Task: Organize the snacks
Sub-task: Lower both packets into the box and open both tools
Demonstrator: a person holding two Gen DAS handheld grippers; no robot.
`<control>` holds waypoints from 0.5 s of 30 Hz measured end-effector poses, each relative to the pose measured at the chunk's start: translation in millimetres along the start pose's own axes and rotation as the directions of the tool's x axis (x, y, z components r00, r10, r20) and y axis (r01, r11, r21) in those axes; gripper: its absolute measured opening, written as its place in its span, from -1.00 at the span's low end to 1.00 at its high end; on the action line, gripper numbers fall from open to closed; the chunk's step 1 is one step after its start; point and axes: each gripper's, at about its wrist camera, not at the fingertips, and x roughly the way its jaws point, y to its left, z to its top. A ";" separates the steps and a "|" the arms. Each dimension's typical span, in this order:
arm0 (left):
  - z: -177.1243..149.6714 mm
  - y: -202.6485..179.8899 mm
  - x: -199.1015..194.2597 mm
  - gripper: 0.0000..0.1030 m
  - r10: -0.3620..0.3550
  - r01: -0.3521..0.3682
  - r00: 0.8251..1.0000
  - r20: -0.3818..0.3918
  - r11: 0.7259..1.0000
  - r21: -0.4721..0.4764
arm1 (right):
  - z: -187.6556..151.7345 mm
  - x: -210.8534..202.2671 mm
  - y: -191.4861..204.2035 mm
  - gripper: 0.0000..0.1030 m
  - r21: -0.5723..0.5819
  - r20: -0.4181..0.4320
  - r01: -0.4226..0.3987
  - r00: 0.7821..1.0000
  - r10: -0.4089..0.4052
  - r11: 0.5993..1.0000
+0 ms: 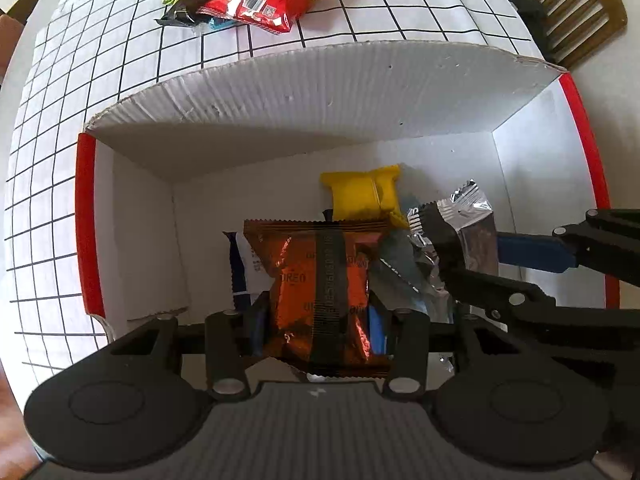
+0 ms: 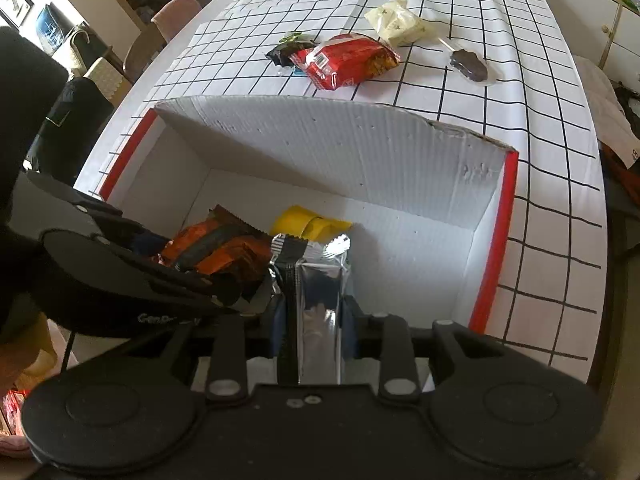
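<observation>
The orange snack packet (image 1: 320, 288) sits clamped in the left gripper (image 1: 320, 320) and the silver packet (image 2: 316, 300) in the right gripper (image 2: 312, 320), both hanging low inside the white box (image 1: 280, 96), where a yellow packet (image 1: 364, 196) already lies. Left on the checked tablecloth (image 2: 500, 20), at twelve o'clock beyond the box, are a red packet (image 2: 344, 62), a dark wrapper (image 2: 286, 54), a cream bag (image 2: 400, 22) and a chocolate lolly (image 2: 468, 64). I judge the sorting about half done.

Both wrist views close above the shared white box (image 1: 304, 92), facing down inside.
</observation>
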 end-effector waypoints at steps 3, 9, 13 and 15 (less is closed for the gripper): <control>-0.3 0.5 -0.9 -0.09 -0.007 0.007 1.000 0.005 1.000 0.004 | 0.5 -0.8 0.3 -0.44 0.003 0.004 -0.003 1.000 0.003 1.000; -2.8 1.0 -9.6 -0.07 -0.022 0.022 0.999 0.035 1.000 0.004 | 0.9 -10.0 1.0 -0.40 -0.004 0.030 -0.014 0.999 0.014 1.000; -4.7 2.4 -18.1 -0.04 -0.029 0.029 0.998 0.059 1.000 0.001 | 2.4 -16.7 1.8 -0.34 -0.006 0.042 -0.019 0.999 0.019 1.000; -5.1 4.5 -24.3 0.00 -0.037 0.038 0.996 0.078 0.999 -0.009 | 3.6 -22.8 1.4 -0.32 -0.004 0.056 -0.028 0.998 0.028 1.000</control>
